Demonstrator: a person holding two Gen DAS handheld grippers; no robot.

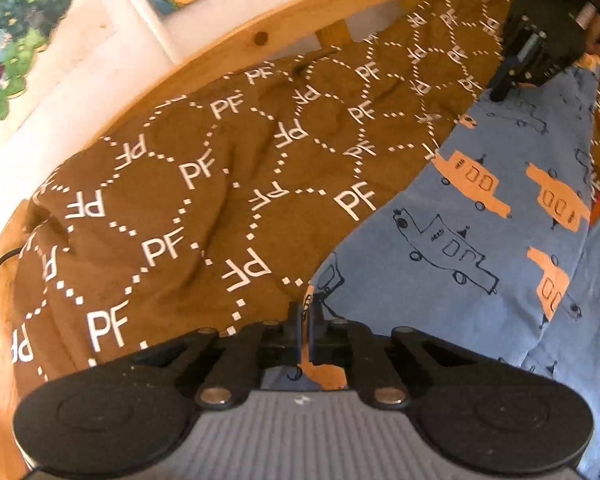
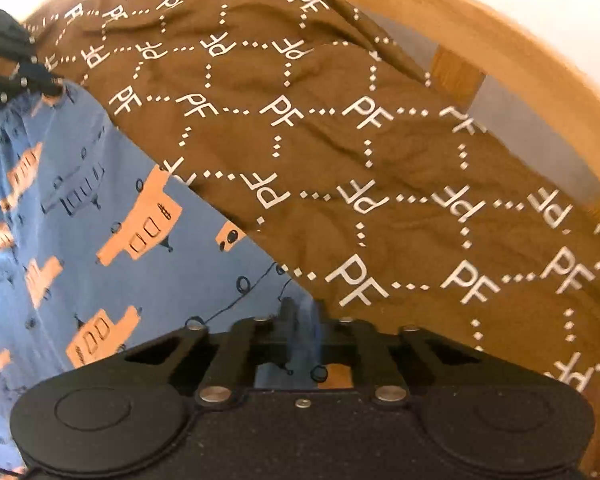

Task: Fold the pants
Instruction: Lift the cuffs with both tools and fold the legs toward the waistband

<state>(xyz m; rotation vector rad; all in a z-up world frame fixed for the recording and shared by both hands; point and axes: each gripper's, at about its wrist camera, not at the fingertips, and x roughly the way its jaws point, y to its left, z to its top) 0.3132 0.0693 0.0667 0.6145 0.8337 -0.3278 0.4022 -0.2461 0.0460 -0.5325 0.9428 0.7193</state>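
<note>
In the left wrist view, the left hand-held gripper [image 1: 306,312] has its jaws drawn together on the near edge of the pants [image 1: 500,240], a blue pair printed with orange and outlined cars; a fold of the cloth runs up between the fingers. The pants spread ahead and to the right of this gripper, flat on a brown bedcover [image 1: 180,200] with white "PF" lettering, and a wooden bed frame [image 1: 228,52] curves beyond it. Far ahead and to the right, the right hand-held gripper [image 1: 512,80] touches down at the far edge of the same garment. In the right wrist view, that gripper [image 2: 304,312] is likewise closed, with blue cloth pinched between its fingers, though blur hides how deep the bite goes. The pants lie to its left, the bedcover ahead and to its right, and the left hand-held gripper [image 2: 24,80] shows at the far left edge on the cloth. Both corners along one side seem secured, so the step in hand looks like the grasp before a first fold. The next move probably calls for lifting both together, keeping the edge taut, and carrying it across to the opposite side without dragging the bedcover along.
</note>
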